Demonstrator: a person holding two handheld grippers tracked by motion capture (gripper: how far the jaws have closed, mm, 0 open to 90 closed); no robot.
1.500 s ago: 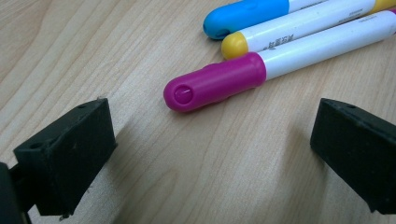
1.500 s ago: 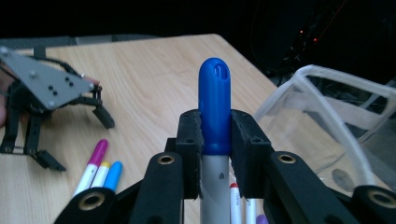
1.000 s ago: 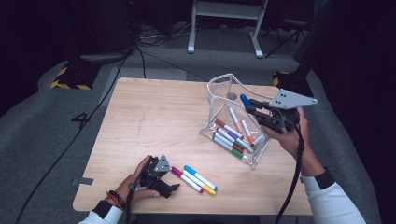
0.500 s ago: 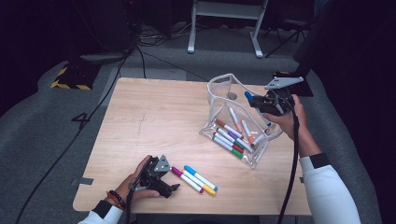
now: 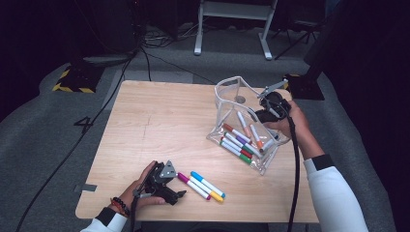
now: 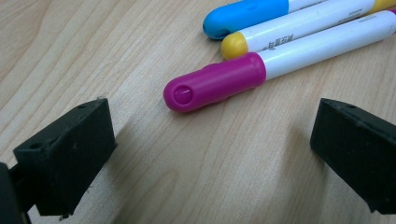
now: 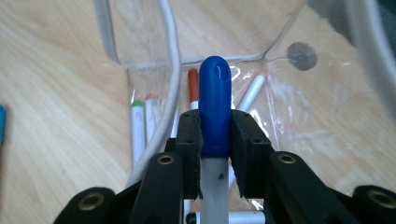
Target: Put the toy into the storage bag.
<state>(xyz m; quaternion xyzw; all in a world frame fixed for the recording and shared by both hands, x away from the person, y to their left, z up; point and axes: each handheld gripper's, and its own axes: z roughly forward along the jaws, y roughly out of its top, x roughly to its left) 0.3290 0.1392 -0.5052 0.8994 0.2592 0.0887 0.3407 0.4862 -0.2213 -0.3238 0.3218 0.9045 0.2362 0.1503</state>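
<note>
Dark-blue-capped white marker [image 7: 214, 112] is clamped between the pads of the right claw [image 7: 215, 128], cap end sticking out past the fingertips, white barrel running back between the jaws. In the right gripper view it points into the mouth of the clear plastic zip pouch [image 7: 280, 51], which lies just ahead of it; in the high view the right claw [image 5: 267, 109] sits at the pouch's [image 5: 227, 92] right upper edge, over the far right part of the light wooden worktop [image 5: 159, 121]. Cannot tell whether the marker tip touches the plastic.

Inside the pouch: a loose bunch of white-barrelled markers [image 5: 240, 141] with red, green, purple, orange and grey caps, lying flat against the lower wall.

Left claw [image 6: 212, 140] rests on the worktop near the front left corner, jaws spread wide with nothing between the pads. Just ahead of it a magenta-capped white marker [image 6: 219, 83] lies on the wood, cap end towards the claw, not touched. Beside it, side by side and touching, are a yellow-capped white marker [image 6: 236, 44] and a light-blue-capped white marker [image 6: 247, 15]. In the high view these three lie just right of the left claw [image 5: 169, 186].

Grey carpet floor [image 5: 58, 140] surrounds the worktop.
</note>
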